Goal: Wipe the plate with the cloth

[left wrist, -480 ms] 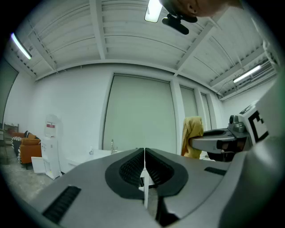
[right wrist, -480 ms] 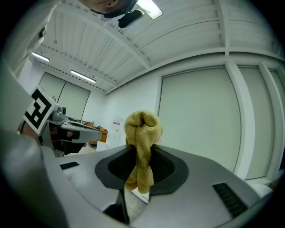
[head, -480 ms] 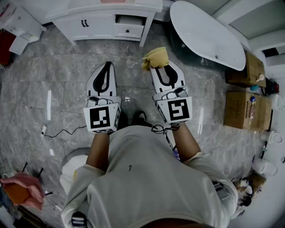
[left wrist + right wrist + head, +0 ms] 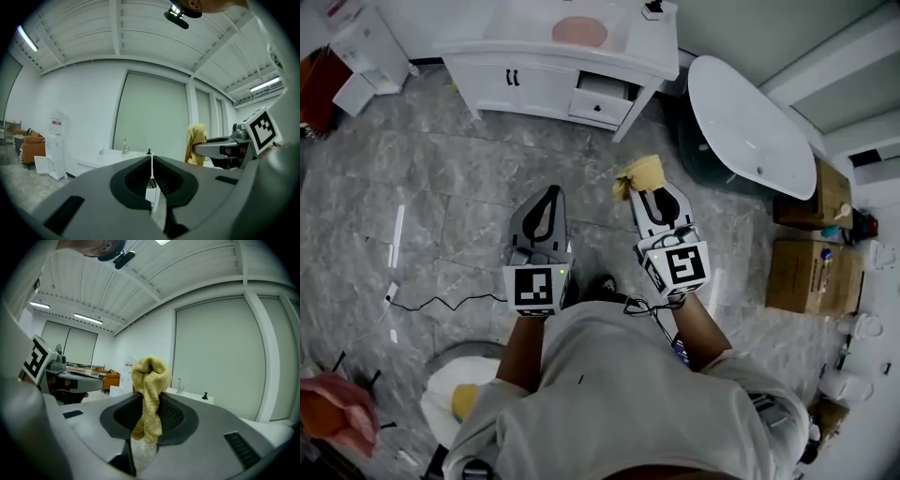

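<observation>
A pink plate (image 4: 579, 31) lies on the white vanity top (image 4: 534, 42) at the far side of the room, well ahead of both grippers. My right gripper (image 4: 645, 190) is shut on a yellow cloth (image 4: 637, 174), which bunches up above the jaws in the right gripper view as well, cloth (image 4: 149, 390). My left gripper (image 4: 550, 192) hangs beside it over the grey floor, jaws shut together with nothing between them (image 4: 151, 161). The left gripper view looks toward the vanity (image 4: 117, 157) and catches the cloth (image 4: 197, 143) at its right.
A white bathtub (image 4: 748, 112) stands to the right of the vanity. Cardboard boxes (image 4: 806, 267) sit along the right wall. An open vanity drawer (image 4: 602, 94) juts out. A black cable (image 4: 441, 302) trails on the floor at left, near a round white bin (image 4: 455, 394).
The view has shifted forward, so the vanity top and the pink plate now show. Both grippers sit slightly lower and closer together in the picture. Their grips are unchanged.
</observation>
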Motion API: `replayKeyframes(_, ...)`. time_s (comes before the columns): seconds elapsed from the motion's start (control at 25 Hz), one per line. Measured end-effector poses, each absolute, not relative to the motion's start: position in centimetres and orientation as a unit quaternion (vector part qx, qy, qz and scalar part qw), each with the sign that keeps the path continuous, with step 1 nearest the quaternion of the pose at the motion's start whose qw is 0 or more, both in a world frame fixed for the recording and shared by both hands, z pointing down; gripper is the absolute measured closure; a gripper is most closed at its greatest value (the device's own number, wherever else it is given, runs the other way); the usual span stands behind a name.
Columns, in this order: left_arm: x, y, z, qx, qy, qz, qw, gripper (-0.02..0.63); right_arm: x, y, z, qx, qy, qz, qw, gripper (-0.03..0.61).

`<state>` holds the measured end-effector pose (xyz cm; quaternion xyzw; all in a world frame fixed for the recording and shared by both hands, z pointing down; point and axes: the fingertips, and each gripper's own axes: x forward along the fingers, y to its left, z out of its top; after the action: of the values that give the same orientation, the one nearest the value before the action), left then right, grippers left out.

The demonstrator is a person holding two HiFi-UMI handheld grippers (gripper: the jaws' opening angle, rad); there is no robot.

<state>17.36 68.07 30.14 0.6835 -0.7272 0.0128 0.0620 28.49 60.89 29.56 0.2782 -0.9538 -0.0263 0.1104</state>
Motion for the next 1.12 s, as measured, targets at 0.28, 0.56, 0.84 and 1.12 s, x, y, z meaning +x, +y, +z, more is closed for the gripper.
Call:
replayKeyframes(0.28, 12.9, 67.3, 30.6, 0.691, -0.719, 0.026, 0.071, 0.589, 24.0, 59.9, 29.2, 0.280, -0.953, -0.030, 0.115, 0.491)
replayKeyframes(0.56, 11.6, 63.0, 33.5, 0.690, -0.716, 0.041, 0.096, 0.589, 23.5, 55.6, 31.7, 0.289, -0.948, -0.017, 0.129, 0.491)
replayKeyframes(0.84, 8.3, 53.0, 34.9, 0.685, -0.718, 0.086, 0.089, 0.578, 21.7, 44.2, 33.3, 0.312, -0.945, 0.015, 0.099, 0.491)
replayKeyframes(1.12, 5.5, 39.8, 33.9, 0.684, -0.716, 0.104, 0.094, 0.548, 19.4, 30.8, 32.0, 0.305, -0.948, 0.024, 0.089, 0.491)
